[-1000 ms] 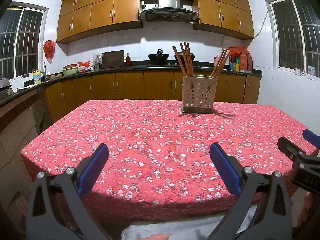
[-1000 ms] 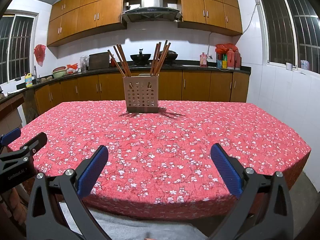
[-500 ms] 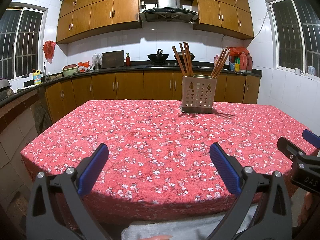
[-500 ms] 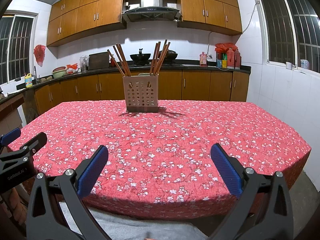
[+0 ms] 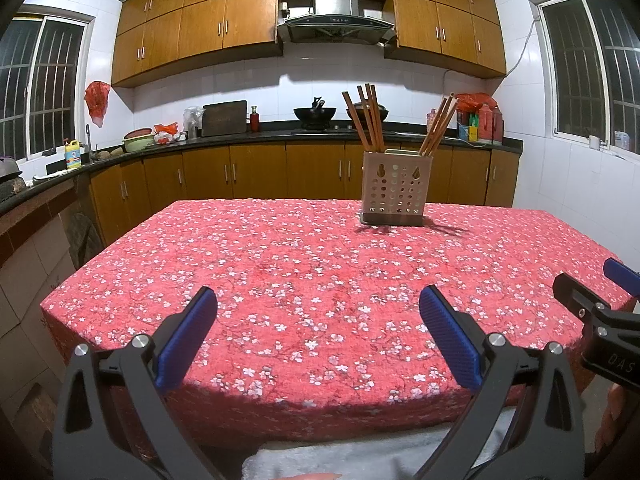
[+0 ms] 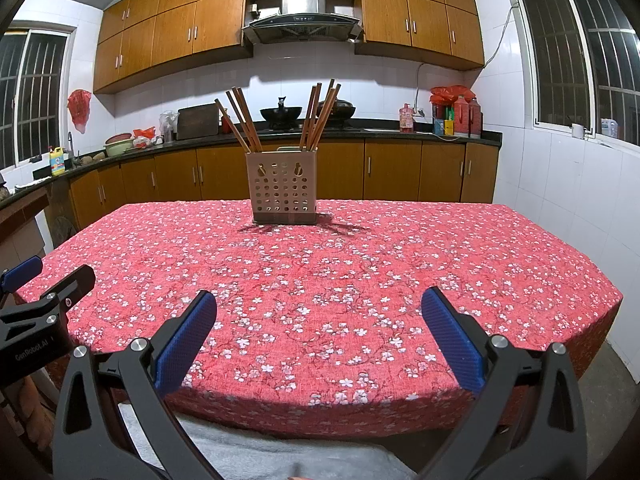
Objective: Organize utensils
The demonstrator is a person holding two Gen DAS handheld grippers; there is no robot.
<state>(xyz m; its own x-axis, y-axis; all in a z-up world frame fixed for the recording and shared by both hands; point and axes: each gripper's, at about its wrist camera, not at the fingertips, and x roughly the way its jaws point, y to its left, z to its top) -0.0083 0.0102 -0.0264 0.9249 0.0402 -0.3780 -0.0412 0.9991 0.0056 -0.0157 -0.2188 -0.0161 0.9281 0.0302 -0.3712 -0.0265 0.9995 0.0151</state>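
Both spread, holding nothing: left hand-held gripper (image 5: 318, 334) & right hand-held gripper (image 6: 319, 336). Chopsticks (image 6: 280, 122) upright in holder (image 6: 282, 188), far side of surface (image 6: 360, 280).

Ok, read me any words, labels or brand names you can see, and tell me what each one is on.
"GenRobot.AI": on the left tongs body, seen from the right wrist.
"DAS", cut off at the frame edge: on the right tongs body, seen from the left wrist.
Labels on the yellow bottle and red bottles on the counter: too small to read.
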